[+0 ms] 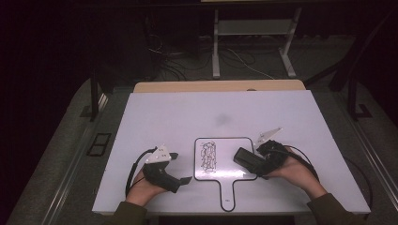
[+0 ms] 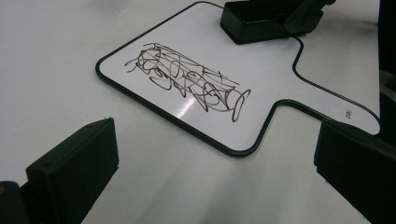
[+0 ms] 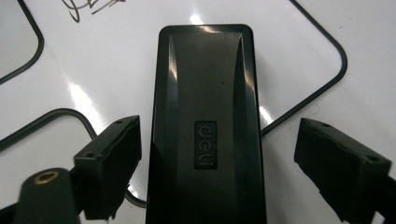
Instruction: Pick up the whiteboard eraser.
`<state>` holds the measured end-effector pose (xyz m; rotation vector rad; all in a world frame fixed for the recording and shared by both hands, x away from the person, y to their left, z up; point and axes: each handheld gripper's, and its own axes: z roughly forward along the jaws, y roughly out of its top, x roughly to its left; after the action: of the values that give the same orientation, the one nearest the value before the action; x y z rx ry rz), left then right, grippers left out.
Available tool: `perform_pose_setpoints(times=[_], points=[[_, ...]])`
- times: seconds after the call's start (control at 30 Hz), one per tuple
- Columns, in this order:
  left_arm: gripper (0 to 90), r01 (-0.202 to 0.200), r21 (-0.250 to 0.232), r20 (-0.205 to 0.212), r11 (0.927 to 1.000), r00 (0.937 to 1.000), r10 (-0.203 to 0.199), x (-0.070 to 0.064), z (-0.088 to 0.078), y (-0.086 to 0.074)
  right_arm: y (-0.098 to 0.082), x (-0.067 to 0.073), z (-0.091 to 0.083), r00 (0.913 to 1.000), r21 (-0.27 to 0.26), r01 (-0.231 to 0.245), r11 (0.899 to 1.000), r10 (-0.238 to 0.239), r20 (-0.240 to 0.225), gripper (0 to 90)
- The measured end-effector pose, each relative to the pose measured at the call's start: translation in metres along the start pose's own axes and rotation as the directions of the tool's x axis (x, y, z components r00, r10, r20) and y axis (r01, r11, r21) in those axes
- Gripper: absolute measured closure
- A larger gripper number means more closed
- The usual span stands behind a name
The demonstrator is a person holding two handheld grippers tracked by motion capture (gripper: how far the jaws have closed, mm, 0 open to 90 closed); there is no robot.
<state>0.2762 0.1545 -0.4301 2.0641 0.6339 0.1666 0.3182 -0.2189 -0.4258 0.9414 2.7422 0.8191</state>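
A big white table stands in a dark room with wires on the floor behind it. On it lies a small paddle-shaped whiteboard covered in scribbles, and a black eraser sits on its right edge (the near end is cut off). The left tongs are wide open and hold nothing, and the right tongs are open around the eraser, but I cannot tell if they touch it.
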Motion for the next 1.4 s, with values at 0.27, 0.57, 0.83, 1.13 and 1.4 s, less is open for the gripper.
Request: perform_pose_setpoints(times=[0.27,0.57,0.83,1.13,1.4], points=[[0.0,-0.001,-0.001,0.000,1.0000,1.0000,0.001,0.000,0.000,0.000,0.000,0.004,0.005,0.9995,0.031,0.030,0.999,-0.030,-0.006,27.4],[0.0,-0.002,0.000,0.000,1.0000,1.0000,0.002,0.000,0.000,0.000,0.001,0.005,0.004,0.9989,0.032,0.045,0.998,-0.044,-0.013,36.7],[0.0,-0.003,0.002,-0.001,1.0000,1.0000,0.003,0.000,0.000,0.000,0.001,0.007,0.004,0.9989,0.035,0.046,0.998,-0.046,0.004,37.6],[0.0,-0.006,0.001,-0.002,1.0000,1.0000,0.006,0.000,-0.001,0.000,0.002,0.012,0.004,0.9976,0.044,0.047,0.998,-0.049,0.048,37.9],[0.0,-0.006,0.001,-0.002,1.0000,1.0000,0.006,0.000,-0.001,0.000,0.003,0.012,0.004,0.9979,0.048,0.048,0.998,-0.050,0.042,38.3]])
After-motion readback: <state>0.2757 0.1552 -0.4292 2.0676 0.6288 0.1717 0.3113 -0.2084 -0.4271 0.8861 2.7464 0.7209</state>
